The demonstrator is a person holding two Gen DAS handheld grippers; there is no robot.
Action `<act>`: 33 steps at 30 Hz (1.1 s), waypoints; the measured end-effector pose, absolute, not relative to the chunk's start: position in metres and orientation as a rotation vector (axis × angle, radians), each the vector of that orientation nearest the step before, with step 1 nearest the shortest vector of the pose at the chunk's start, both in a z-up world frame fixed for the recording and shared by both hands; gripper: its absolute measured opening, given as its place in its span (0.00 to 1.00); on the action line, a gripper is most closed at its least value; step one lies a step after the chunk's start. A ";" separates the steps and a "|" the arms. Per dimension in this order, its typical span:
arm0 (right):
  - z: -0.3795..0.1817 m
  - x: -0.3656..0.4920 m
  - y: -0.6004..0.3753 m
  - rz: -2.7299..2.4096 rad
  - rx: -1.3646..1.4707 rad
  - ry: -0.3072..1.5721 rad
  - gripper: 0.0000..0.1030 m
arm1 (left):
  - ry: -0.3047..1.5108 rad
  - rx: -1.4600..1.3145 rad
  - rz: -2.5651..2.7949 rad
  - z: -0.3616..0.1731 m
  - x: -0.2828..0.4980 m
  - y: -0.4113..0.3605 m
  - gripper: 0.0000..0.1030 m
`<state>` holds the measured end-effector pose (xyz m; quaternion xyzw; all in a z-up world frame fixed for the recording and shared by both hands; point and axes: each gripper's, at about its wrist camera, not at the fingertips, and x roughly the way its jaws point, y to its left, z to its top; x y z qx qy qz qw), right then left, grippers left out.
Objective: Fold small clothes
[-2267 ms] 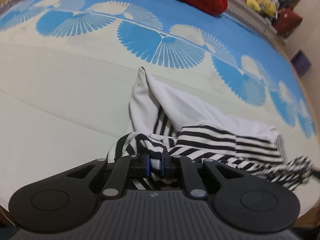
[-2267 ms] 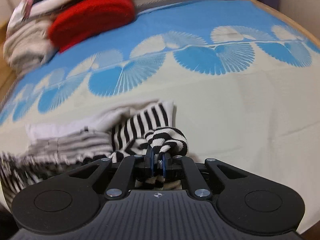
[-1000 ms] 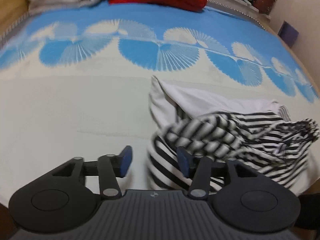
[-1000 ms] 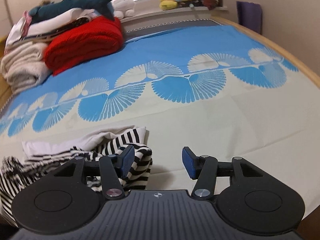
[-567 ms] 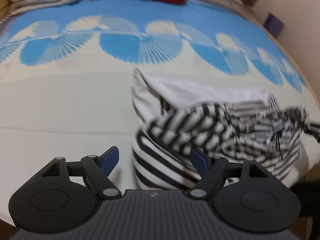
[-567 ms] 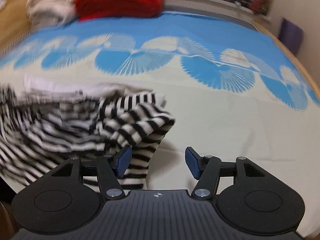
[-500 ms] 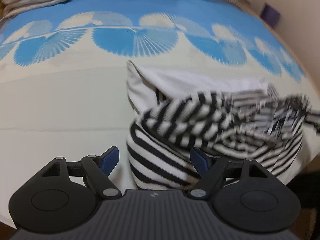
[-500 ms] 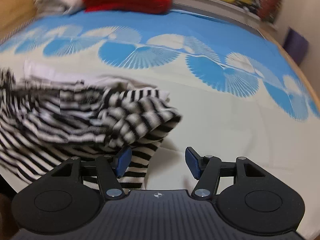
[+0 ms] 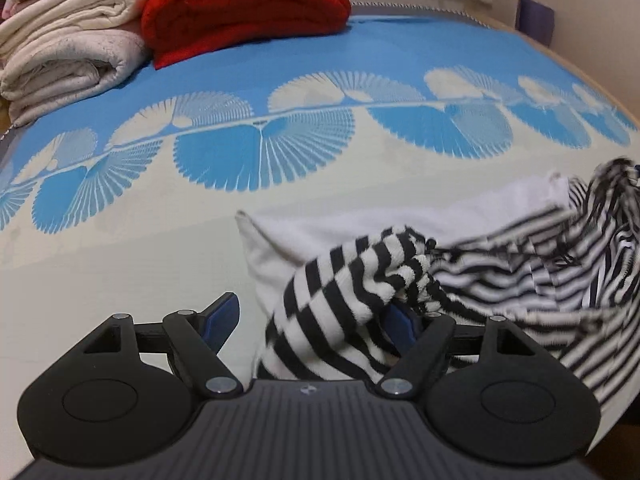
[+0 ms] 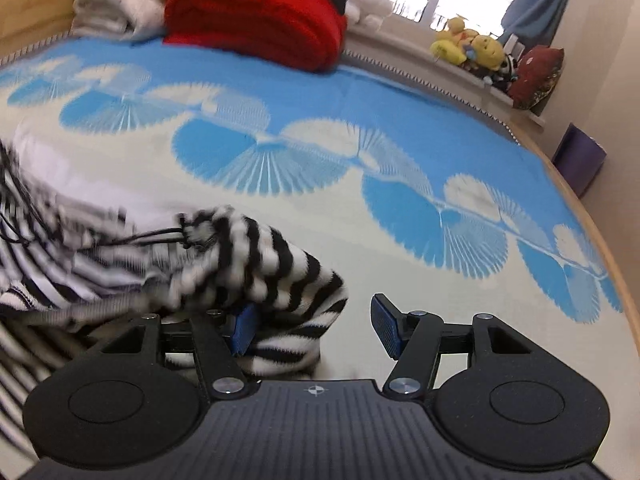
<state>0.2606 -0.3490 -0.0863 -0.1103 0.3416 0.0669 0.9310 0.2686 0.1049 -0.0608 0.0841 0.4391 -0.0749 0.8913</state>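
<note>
Striped black-and-white garment (image 9: 400,280) lies bunched on the bed (image 9: 120,260), a white inner layer showing behind it. From the left wrist, the left gripper (image 9: 308,320) stands with jaws apart, having just been opening; a fold of cloth sits loosely between them, unpinched. From the right wrist, the right gripper (image 10: 316,328) is likewise spread, jaws just widened, the garment's end (image 10: 280,280) draped over one finger. No neat fold shows yet: I judge most of the folding remains.
</note>
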 end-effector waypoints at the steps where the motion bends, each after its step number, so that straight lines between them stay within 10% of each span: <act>1: -0.085 0.267 -0.348 0.144 -0.210 0.691 0.61 | 0.912 0.168 -0.154 -0.061 0.273 0.104 0.76; 5: -0.092 0.288 -0.339 0.187 -0.181 0.712 0.61 | 0.922 0.148 -0.167 -0.064 0.288 0.101 0.63; 8: -0.098 0.301 -0.331 0.225 -0.191 0.731 0.59 | 0.931 0.128 -0.220 -0.063 0.297 0.098 0.18; 10: -0.098 0.307 -0.329 0.270 -0.172 0.740 0.33 | 0.918 0.092 -0.218 -0.058 0.301 0.104 0.04; 11: -0.096 0.311 -0.329 0.283 -0.158 0.747 0.02 | 0.898 0.058 -0.200 -0.053 0.303 0.110 0.03; 29: -0.058 0.353 -0.334 0.059 0.141 0.506 0.03 | 0.711 -0.186 0.135 -0.045 0.348 0.149 0.03; 33: -0.106 0.381 -0.327 0.019 0.116 0.848 0.08 | 1.033 -0.156 0.095 -0.093 0.371 0.140 0.16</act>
